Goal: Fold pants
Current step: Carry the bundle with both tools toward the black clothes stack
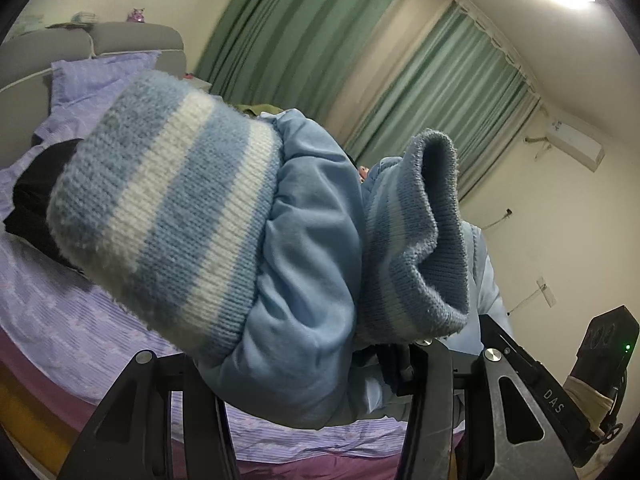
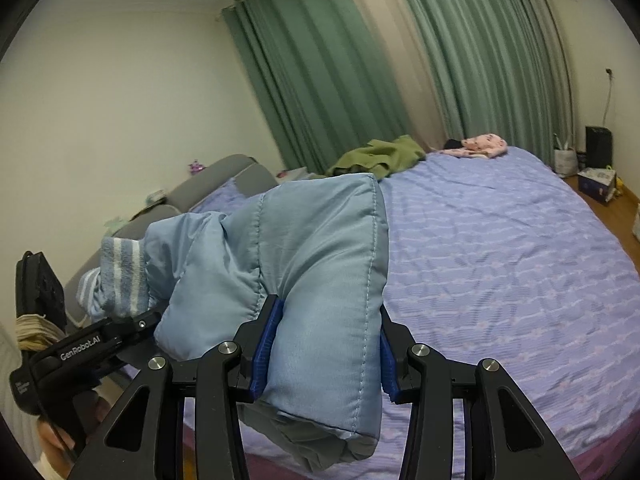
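Note:
The pants are light blue and padded, with blue-and-white striped knit cuffs. They hang in the air above the bed, held at both ends. My left gripper is shut on the cuff end; its fingertips are hidden by the fabric. My right gripper is shut on the thick folded waist end of the pants, blue pads pressing both sides. The left gripper also shows in the right wrist view, at the left with the cuffs.
The bed has a purple patterned sheet. A green garment and a pink garment lie at its far end, dark clothing by the grey headboard. Green curtains hang behind. Boxes sit on the floor at right.

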A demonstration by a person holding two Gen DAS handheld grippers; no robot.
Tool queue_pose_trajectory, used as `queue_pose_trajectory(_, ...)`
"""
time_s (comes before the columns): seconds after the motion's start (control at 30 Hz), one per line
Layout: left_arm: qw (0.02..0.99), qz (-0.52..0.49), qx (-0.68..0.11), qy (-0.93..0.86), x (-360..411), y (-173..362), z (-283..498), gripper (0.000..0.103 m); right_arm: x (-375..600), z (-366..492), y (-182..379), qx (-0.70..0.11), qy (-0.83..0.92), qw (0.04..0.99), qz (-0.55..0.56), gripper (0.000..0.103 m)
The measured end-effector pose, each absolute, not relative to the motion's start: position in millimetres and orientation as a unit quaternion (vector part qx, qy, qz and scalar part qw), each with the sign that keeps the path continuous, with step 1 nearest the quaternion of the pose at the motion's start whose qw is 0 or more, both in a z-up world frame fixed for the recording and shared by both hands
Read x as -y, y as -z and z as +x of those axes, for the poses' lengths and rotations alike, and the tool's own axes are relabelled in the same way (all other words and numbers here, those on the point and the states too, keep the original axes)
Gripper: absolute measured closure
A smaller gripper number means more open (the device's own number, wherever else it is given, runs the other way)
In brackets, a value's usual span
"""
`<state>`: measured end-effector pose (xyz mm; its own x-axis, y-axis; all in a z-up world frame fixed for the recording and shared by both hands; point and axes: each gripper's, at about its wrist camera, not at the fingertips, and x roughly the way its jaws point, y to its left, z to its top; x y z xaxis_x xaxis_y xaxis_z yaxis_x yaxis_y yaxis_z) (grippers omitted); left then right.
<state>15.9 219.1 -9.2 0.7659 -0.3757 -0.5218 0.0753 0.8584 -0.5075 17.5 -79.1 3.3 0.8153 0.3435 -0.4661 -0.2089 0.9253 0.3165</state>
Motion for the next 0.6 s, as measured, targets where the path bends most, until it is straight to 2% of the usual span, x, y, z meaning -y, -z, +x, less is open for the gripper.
queue_pose_trajectory(0.27, 0.913, -0.248, -0.3, 0.123, -298, 4, 19, 0.055, 10, 23, -16, -0.252, -0.167, 0.947, 0.11, 0.059)
queue_pose_trajectory(0.6, 0.903, -0.214, -0.335, 0.164, -430, 13, 63, 0.055, -119, 54, 5, -0.261, -0.127, 0.948, 0.133, 0.059)
